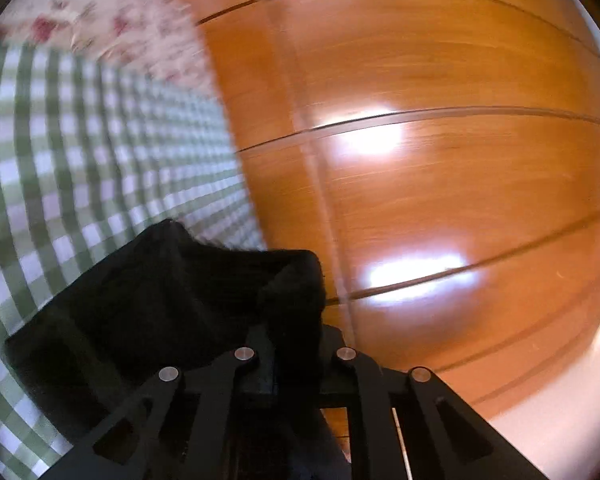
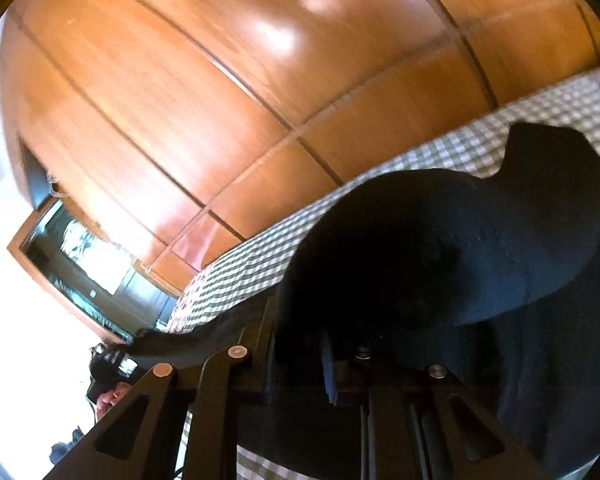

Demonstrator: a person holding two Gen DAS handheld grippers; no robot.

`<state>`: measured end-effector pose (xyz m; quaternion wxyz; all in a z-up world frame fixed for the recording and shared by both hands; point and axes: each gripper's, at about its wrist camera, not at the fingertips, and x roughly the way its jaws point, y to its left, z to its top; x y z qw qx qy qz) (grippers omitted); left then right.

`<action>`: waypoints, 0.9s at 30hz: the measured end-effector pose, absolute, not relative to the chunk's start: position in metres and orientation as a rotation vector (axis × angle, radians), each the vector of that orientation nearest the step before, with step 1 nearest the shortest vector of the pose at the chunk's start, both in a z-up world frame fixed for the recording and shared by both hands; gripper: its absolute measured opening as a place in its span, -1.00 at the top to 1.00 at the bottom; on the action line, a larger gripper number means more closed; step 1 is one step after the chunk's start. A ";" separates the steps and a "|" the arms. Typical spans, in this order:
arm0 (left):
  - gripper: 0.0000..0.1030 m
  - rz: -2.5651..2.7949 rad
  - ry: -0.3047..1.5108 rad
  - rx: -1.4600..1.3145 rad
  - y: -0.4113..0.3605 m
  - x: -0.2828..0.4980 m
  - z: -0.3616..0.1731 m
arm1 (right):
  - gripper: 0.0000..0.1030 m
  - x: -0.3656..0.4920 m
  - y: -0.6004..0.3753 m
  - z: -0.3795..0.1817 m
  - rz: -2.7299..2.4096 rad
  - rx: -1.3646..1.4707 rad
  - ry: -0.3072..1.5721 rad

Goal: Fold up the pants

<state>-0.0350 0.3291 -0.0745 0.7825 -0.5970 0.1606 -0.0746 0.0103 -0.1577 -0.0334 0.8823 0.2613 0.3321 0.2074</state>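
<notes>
- Wood-panelled wardrobe (image 1: 440, 160): it fills the background of both wrist views, standing beyond the far edge of the bed. It plays no part in the fold.
- Bed with green-checked cover (image 1: 80, 160): this is the working area. A floral pillow (image 1: 100, 12) lies at its far end, well apart from the garment.
- Pants (image 1: 172, 304): dark fabric, partly lifted off the cover. In the left view one bunched corner rises into the jaws; in the right view (image 2: 440, 248) a large fold drapes over the front of the tool and hides most of its mechanism.
- Left gripper (image 1: 290, 320): the jaws are fully closed, pinching a thick gather of the pants between them.
- Right gripper (image 2: 340, 344): the jaws stand nearly closed. Fabric covers them, so the grip is probably on the pants, but contact at the pads is not visible.
- Step in hand, by judgement: raising one edge of the pants with both tools to carry it over the rest.
- Procedure: keep both tools level with each other so the lifted edge stays straight.
- Procedure: hold the fabric taut between the two grips, lay it down edge to edge, then release.
</notes>
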 end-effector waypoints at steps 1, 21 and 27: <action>0.83 -0.154 0.347 -1.264 0.329 -0.040 -0.075 | 0.64 0.007 -0.156 -0.040 0.437 0.521 0.709; -0.04 0.513 0.334 -0.891 0.282 -0.120 -0.067 | -0.03 -0.048 -0.216 -0.056 0.237 0.411 0.791; -0.20 0.293 0.441 -0.725 0.222 -0.064 -0.051 | -0.10 -0.018 -0.261 -0.021 0.003 0.373 0.693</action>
